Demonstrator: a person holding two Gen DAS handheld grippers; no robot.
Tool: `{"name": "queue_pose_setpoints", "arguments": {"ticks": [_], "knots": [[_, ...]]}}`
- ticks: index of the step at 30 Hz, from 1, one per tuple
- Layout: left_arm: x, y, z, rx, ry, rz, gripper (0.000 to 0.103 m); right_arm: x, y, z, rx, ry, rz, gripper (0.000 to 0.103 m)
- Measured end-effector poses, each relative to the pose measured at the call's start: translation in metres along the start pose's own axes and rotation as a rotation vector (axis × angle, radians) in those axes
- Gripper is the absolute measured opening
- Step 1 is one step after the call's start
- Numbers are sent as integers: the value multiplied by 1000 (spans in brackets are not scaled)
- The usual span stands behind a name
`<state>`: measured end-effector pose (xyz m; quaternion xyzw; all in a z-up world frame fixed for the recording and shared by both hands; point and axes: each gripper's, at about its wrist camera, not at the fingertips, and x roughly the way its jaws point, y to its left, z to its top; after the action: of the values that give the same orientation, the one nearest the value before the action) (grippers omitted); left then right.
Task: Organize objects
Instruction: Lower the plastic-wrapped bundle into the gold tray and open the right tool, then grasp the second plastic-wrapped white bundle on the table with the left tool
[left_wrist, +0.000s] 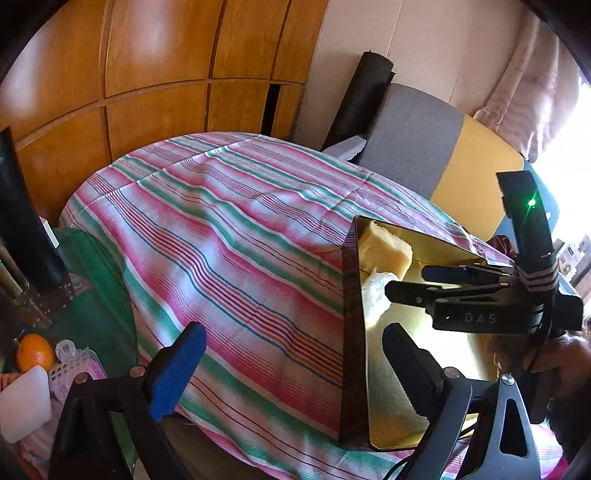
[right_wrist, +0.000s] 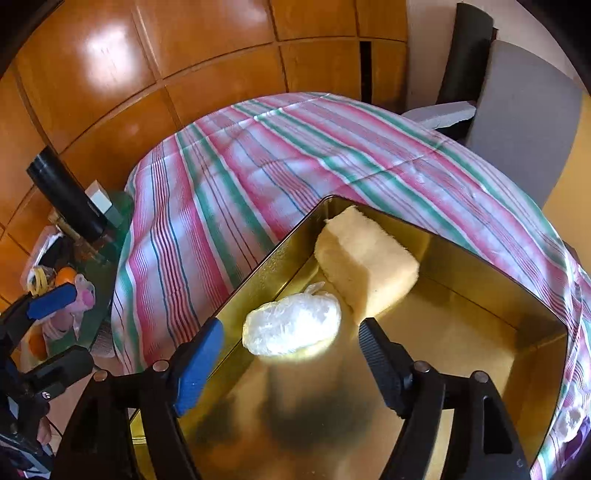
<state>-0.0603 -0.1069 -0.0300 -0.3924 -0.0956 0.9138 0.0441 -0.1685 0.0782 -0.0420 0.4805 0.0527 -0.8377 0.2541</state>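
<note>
Item one: a pale yellow, porous foam sponge block, rough-cut, lying in the far corner of a shiny gold rectangular metal tin. Item two: a crinkled clear plastic-wrapped white bundle, just beside the sponge on the tin floor. The tin sits on a pink, green and white striped cloth. We note our right gripper spread above the bundle, pinching nothing; our left gripper likewise spread and empty. In the left view the right gripper body reads "DAS".
</note>
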Motion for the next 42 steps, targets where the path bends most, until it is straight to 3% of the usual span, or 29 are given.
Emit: {"name": "queue_pose_setpoints", "arguments": {"ticks": [9, 21, 30, 42], "knots": [[-14, -22, 2, 46, -32, -11, 97, -58, -5, -47, 121, -65, -48, 77], [-24, -85, -15, 191, -3, -123, 97, -126, -24, -119, 243, -140, -169, 77], [-20, -126, -23, 249, 41, -190, 97, -178, -66, -186, 394, -165, -283, 77], [-22, -199, -31, 416, 58, -312, 97, -236, -133, -275, 638, -166, -447, 77]]}}
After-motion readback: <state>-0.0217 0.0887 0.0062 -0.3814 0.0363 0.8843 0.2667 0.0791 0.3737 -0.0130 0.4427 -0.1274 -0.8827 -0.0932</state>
